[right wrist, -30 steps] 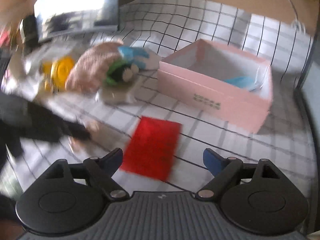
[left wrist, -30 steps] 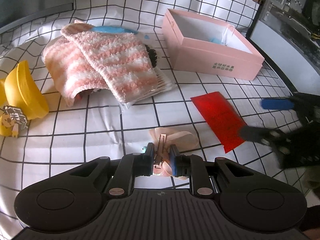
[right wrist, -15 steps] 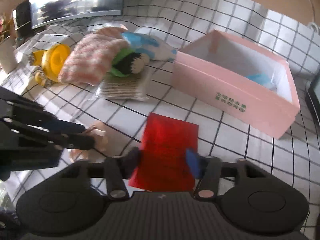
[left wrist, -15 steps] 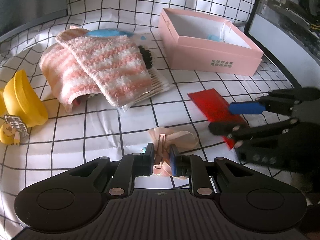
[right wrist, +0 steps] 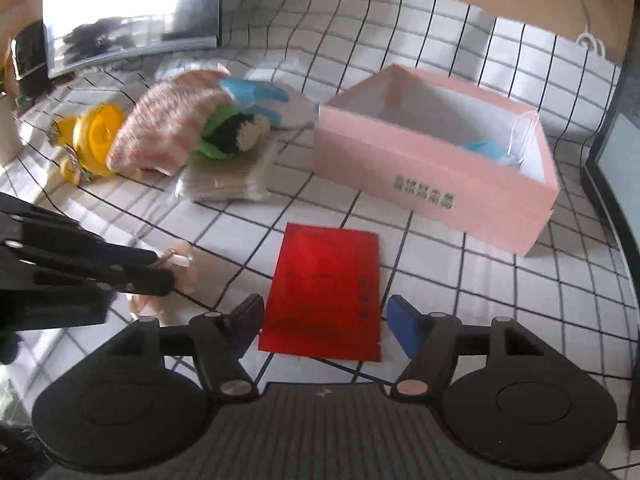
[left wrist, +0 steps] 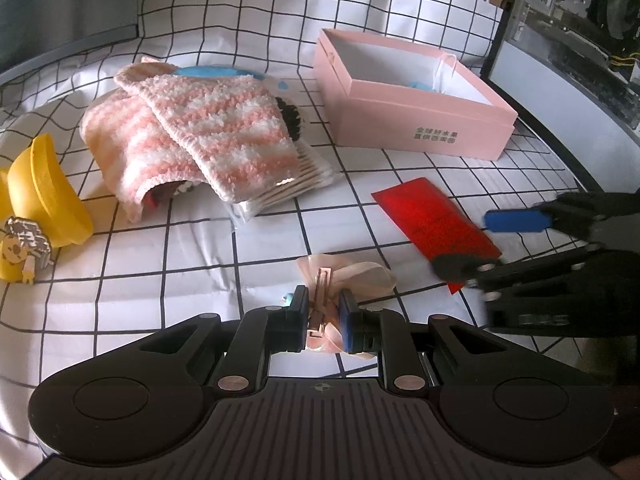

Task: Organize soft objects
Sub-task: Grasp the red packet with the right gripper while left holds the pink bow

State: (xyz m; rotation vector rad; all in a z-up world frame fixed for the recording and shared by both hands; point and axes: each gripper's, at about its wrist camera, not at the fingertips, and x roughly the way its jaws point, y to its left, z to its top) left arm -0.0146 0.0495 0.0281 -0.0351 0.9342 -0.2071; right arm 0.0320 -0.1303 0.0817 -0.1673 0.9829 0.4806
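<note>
My left gripper (left wrist: 323, 312) is shut on a pale pink ribbon bow with a metal clip (left wrist: 352, 276), low over the checked cloth; the bow (right wrist: 182, 268) also shows in the right wrist view at the left gripper's tip. My right gripper (right wrist: 324, 322) hovers over the near end of a flat red envelope (right wrist: 326, 284), jaws opening, one finger on each side and neither pad pressing it. From the left wrist, the right gripper (left wrist: 480, 240) straddles the red envelope (left wrist: 424, 212). A pink open box (left wrist: 404, 96) holds a blue item (right wrist: 486, 148).
A pink-and-white striped knit cloth (left wrist: 192, 132) lies over a cotton-swab pack (left wrist: 288, 192), a dark-haired plush doll (right wrist: 236, 132) and a blue piece. A yellow toy (left wrist: 44, 192) sits at the left. A monitor (right wrist: 128, 8) and a computer case (left wrist: 580, 40) border the cloth.
The right gripper's jaws narrowed over the red envelope, then spread again, and the gripper came lower over it. The left gripper kept still with the bow in it.
</note>
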